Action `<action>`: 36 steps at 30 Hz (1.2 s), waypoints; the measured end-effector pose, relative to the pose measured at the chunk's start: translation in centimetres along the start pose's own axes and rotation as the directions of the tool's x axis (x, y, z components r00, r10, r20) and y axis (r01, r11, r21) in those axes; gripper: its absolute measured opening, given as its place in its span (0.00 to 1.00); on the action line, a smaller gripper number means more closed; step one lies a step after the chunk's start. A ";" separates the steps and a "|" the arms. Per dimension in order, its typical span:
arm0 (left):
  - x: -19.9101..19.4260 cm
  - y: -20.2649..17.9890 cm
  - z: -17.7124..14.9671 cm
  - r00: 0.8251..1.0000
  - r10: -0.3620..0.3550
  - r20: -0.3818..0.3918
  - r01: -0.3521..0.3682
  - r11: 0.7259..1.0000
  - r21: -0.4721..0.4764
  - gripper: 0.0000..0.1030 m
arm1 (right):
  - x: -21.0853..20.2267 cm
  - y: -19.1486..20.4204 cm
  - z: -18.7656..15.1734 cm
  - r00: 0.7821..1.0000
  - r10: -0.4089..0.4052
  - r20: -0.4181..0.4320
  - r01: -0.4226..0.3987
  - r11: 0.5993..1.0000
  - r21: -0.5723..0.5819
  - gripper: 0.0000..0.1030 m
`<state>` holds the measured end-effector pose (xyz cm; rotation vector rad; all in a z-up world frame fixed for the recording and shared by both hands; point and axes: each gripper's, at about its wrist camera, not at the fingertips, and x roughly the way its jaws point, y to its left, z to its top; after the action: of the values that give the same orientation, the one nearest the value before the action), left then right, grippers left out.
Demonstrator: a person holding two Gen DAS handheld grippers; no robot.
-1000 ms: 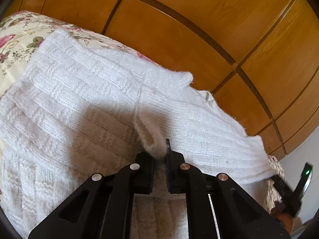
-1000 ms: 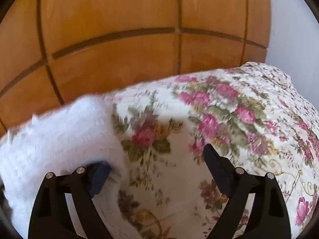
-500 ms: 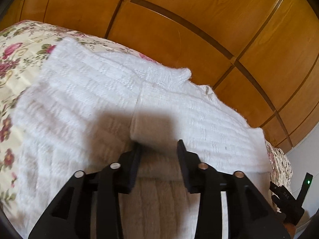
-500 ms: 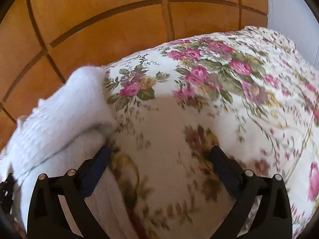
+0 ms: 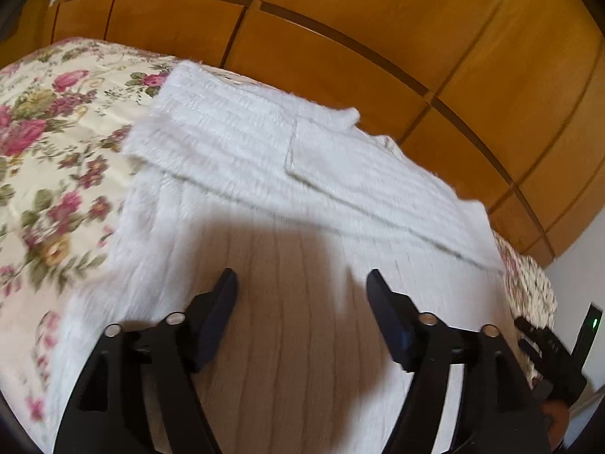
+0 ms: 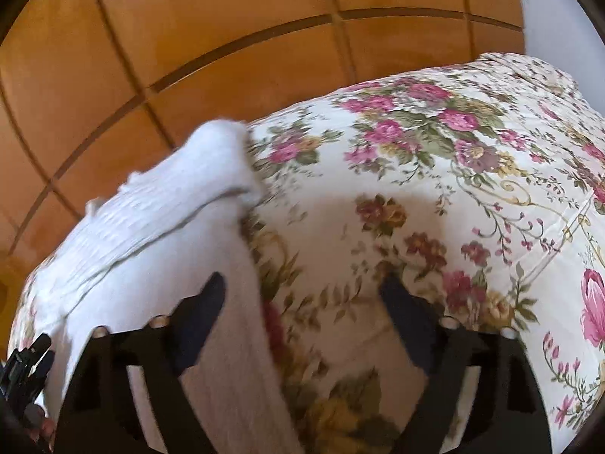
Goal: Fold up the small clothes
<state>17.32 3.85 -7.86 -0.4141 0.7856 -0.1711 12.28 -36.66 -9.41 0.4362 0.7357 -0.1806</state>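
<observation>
Left gripper [image 5: 300, 283] jaws opening over the white knit sweater [image 5: 302, 196], nothing pinched btwn them. Right gripper [image 6: 298, 291] jaws closing but apart, straddling the sweater's edge, not gripping, as far as I see. Wooden wardrobe [image 5: 378, 30] stands behind the sweater; floral bedspread [image 6: 435, 189] lies under it. Sweater's top part is folded over.

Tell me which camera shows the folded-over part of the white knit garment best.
The left wrist view. There the folded-over part of the white knit garment lies across the frame, its edge visible from side to side. The right wrist view shows only one end of it, blurred, at the garment's edge beside the floral bedspread.
</observation>
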 end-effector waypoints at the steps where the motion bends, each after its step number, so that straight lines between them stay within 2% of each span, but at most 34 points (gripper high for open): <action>1: -0.7 0.0 -0.5 1.000 0.005 0.001 -0.005 1.000 0.015 0.75 | -0.4 0.0 -0.3 1.000 0.023 -0.005 -0.023 1.000 -0.010 0.66; 2: -1.4 0.1 -1.0 1.000 0.009 0.005 -0.009 1.000 0.026 0.75 | -1.0 0.0 -0.8 0.999 0.051 -0.009 -0.051 0.998 -0.023 0.60; 5: -3.3 0.9 -2.1 1.000 0.015 0.025 -0.017 0.999 0.052 0.76 | -2.2 -0.1 -1.9 0.992 0.123 -0.022 -0.124 0.990 -0.062 0.52; 9: -5.5 2.9 -2.8 0.998 0.028 0.047 -0.032 0.996 0.087 0.76 | -3.0 -0.7 -3.1 0.971 0.226 -0.078 -0.231 0.970 -0.072 0.52; 12: -6.8 4.6 -3.1 0.999 0.035 0.042 -0.039 0.993 0.115 0.77 | -3.7 -1.1 -4.2 0.961 0.256 -0.106 -0.264 0.961 -0.077 0.53; 13: -7.1 5.3 -3.2 0.999 0.033 0.031 -0.036 0.994 0.107 0.80 | -3.9 -1.3 -4.4 0.958 0.265 -0.109 -0.274 0.959 -0.071 0.57; 14: -7.4 5.7 -3.3 0.999 0.036 0.028 -0.038 0.995 0.095 0.82 | -4.1 -1.7 -4.7 0.949 0.295 -0.112 -0.302 0.952 -0.051 0.68; 16: -8.1 7.1 -3.6 0.998 0.048 0.026 -0.050 0.998 0.047 0.86 | -4.2 -2.5 -5.2 0.926 0.359 -0.119 -0.361 0.932 0.001 0.85; 17: -8.5 7.9 -3.8 0.999 0.039 0.016 -0.039 0.999 0.011 0.86 | -4.2 -2.9 -5.4 0.909 0.399 -0.123 -0.398 0.917 0.032 0.88; 18: -8.6 8.4 -3.9 1.000 0.025 0.011 -0.025 1.000 -0.010 0.86 | -4.4 -3.1 -5.6 0.900 0.418 -0.122 -0.415 0.909 0.045 0.89; 20: -9.2 9.2 -4.2 1.000 0.006 0.005 -0.006 0.999 -0.042 0.86 | -4.5 -3.2 -5.6 0.885 0.443 -0.141 -0.440 0.896 0.053 0.98; 24: -9.9 9.1 -5.1 1.000 -0.005 -0.020 0.005 1.000 0.002 0.86 | -4.8 -3.4 -5.7 0.874 0.456 -0.170 -0.450 0.890 0.075 0.98; 27: -10.4 9.1 -5.9 0.998 -0.046 -0.032 0.046 0.999 0.010 0.86 | -5.2 -3.9 -5.8 0.863 0.477 -0.167 -0.467 0.879 0.098 0.98; 30: -10.8 9.1 -6.8 0.998 -0.058 -0.037 0.059 0.998 0.022 0.78 | -6.0 -4.3 -6.2 0.861 0.483 -0.158 -0.473 0.876 0.096 0.98; 31: -10.9 9.1 -7.0 0.998 -0.055 -0.040 0.056 0.998 0.032 0.73 | -6.4 -4.2 -6.5 0.865 0.476 -0.156 -0.469 0.879 0.082 0.96; 33: -11.0 8.9 -7.4 0.998 -0.054 -0.046 0.056 0.997 0.052 0.63 | -6.8 -3.9 -7.0 0.869 0.469 -0.161 -0.465 0.883 0.064 0.82; 34: -11.1 8.9 -7.5 0.997 -0.062 -0.048 0.065 0.996 0.053 0.59 | -6.9 -3.8 -7.3 0.870 0.463 -0.169 -0.461 0.886 0.053 0.70; 35: -11.2 9.0 -7.6 0.996 -0.072 -0.046 0.075 0.996 0.051 0.58 | -7.0 -3.8 -7.8 0.867 0.466 -0.178 -0.465 0.884 0.051 0.62; 36: -11.3 9.1 -7.8 0.994 -0.095 -0.049 0.097 0.995 0.037 0.49 | -6.9 -3.9 -8.0 0.860 0.477 -0.182 -0.474 0.878 0.061 0.59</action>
<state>3.82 13.19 -9.29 -0.4119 0.8074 -0.2870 1.10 -36.54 -11.21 0.6429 0.7936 0.3293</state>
